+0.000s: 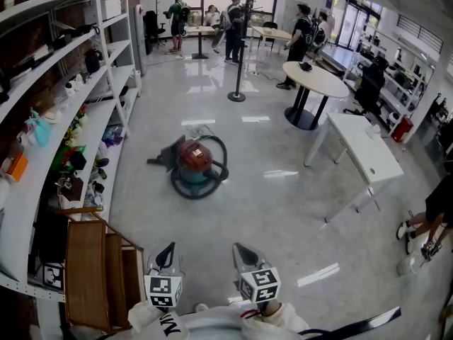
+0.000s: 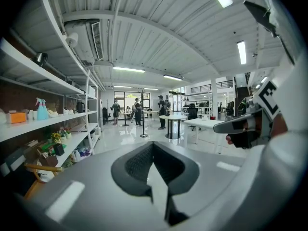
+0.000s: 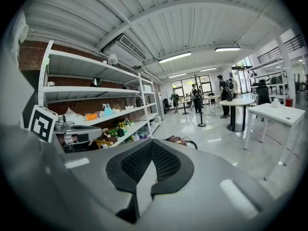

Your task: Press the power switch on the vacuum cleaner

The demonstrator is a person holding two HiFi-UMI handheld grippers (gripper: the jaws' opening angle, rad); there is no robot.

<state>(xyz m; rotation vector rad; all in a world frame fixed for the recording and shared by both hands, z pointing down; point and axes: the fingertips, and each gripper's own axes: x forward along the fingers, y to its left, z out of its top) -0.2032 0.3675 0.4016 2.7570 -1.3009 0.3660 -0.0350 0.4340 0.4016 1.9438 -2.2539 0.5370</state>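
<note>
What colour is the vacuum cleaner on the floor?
The vacuum cleaner is red with a teal base; best seen in the head view.

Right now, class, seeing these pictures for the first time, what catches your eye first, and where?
A red canister vacuum cleaner with teal base and looped black hose sits alone on the glossy grey floor, mid-picture. At the bottom edge the left tongs and right tongs point toward it, shut and empty, far short. Cluttered white metal shelves line the left.
</note>
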